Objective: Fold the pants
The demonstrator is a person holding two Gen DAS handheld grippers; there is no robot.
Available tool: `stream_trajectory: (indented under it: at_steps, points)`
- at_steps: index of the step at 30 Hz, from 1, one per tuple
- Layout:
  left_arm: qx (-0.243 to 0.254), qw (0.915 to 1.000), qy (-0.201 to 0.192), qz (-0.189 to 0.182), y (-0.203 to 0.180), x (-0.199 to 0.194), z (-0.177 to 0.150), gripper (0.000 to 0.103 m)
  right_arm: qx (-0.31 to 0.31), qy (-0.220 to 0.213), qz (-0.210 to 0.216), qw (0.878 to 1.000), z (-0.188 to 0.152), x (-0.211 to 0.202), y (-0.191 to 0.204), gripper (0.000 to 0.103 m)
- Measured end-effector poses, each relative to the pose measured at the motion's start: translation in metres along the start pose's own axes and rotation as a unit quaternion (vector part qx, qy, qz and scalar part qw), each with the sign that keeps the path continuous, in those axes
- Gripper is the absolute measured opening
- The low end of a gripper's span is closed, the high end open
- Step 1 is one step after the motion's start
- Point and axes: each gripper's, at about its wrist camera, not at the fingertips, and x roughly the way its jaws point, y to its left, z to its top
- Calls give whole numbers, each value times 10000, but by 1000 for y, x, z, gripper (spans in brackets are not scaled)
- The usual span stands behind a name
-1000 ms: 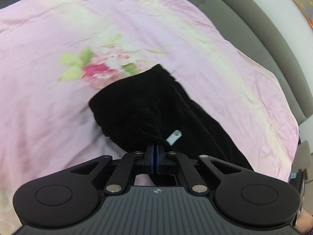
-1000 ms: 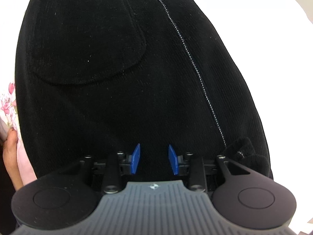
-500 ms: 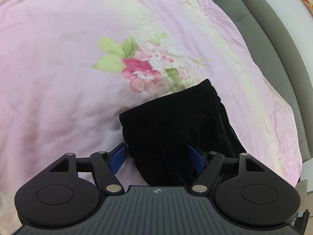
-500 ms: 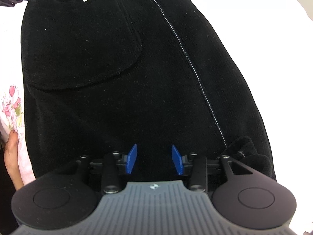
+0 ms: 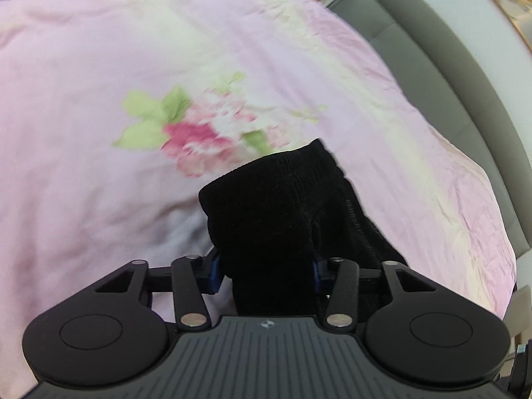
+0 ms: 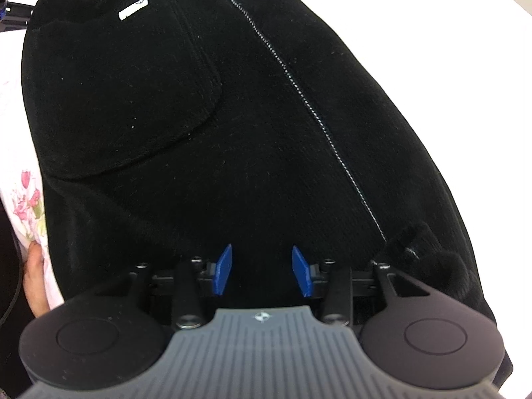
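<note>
Across the bed, the pink floral sheet (image 5: 99, 106) fills most of your left wrist view, with a grey padded bed frame (image 5: 442, 66) curving along its far right edge. On that sheet, toward the near right side, lie the black pants (image 6: 232, 133), a dark corduroy-like fabric; a bunched, ribbed end of them (image 5: 276, 206) rises just in front of your left gripper. In your right wrist view the pants cover nearly everything, showing a patch pocket (image 6: 126, 99) on the left, a pale stitched seam (image 6: 299, 89) running diagonally down the middle, and a small white label (image 6: 133, 8) near the pocket's top. Your left gripper (image 5: 266, 272) has its blue fingers (image 5: 215, 272) spread apart on either side of the bunched fabric, not clamping it. Your right gripper (image 6: 262, 271) hovers over the pants with its blue fingers (image 6: 224, 269) parted, holding nothing.
</note>
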Motion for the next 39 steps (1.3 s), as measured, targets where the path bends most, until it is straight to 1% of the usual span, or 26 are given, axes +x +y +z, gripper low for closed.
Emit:
stream_trajectory:
  at_steps: [4, 7, 10, 13, 16, 17, 20, 22, 23, 25, 28, 29, 30, 31, 33, 35, 37, 39]
  points:
    - [622, 9977, -280, -25, -43, -27, -5, 47, 76, -128, -58, 9999, -17, -12, -8, 38]
    - [1111, 9930, -398, -69, -81, -45, -11, 45, 165, -260, -111, 9995, -30, -27, -14, 38]
    - [1593, 9859, -504, -121, -120, -62, -21, 44, 271, -471, -143, 9984, -48, -48, -22, 38]
    - [2097, 9757, -591, -256, -160, -76, -39, 44, 412, -715, -186, 9964, -68, -69, -32, 38]
    - [2666, 9606, -647, -450, -203, -87, -66, 43, 600, -984, -196, 9931, -94, -90, -44, 38]
    - [2861, 9546, -652, -521, -217, -89, -76, 43, 672, -1053, -205, 9920, -105, -100, -41, 38]
    - [3505, 9319, -632, -693, -262, -87, -115, 43, 872, -1156, -247, 9891, -134, -113, -53, 38]
    - [3891, 9164, -572, -740, -287, -77, -144, 43, 1050, -1180, -256, 9871, -157, -117, -63, 38]
    - [4033, 9104, -513, -765, -297, -71, -158, 43, 1129, -1184, -256, 9862, -167, -118, -67, 38]
    - [4298, 8987, -354, -800, -313, -56, -186, 43, 1314, -1195, -250, 9838, -185, -124, -73, 38]
    - [4776, 8749, -105, -798, -328, -36, -229, 43, 1561, -1174, -211, 9805, -213, -121, -85, 38]
    - [4913, 8671, 38, -824, -331, -30, -246, 42, 1639, -1162, -200, 9794, -221, -119, -88, 38]
    - [4990, 8623, 229, -831, -332, -22, -260, 42, 1708, -1156, -181, 9783, -228, -116, -91, 38]
    - [5093, 8559, 384, -815, -333, -13, -273, 42, 1778, -1149, -151, 9772, -235, -114, -95, 38]
    - [5292, 8433, 590, -730, -332, 4, -294, 42, 1896, -1117, -97, 9754, -247, -109, -100, 38]
    - [5411, 8352, 705, -679, -331, 14, -308, 43, 1973, -1071, -49, 9745, -253, -104, -104, 38]
    - [5412, 8323, 937, -749, -331, 21, -312, 46, 2004, -1034, -14, 9742, -256, -100, -106, 38]
    - [5341, 8323, 1204, -870, -328, 25, -308, 49, 2024, -1012, 26, 9741, -255, -100, -107, 38]
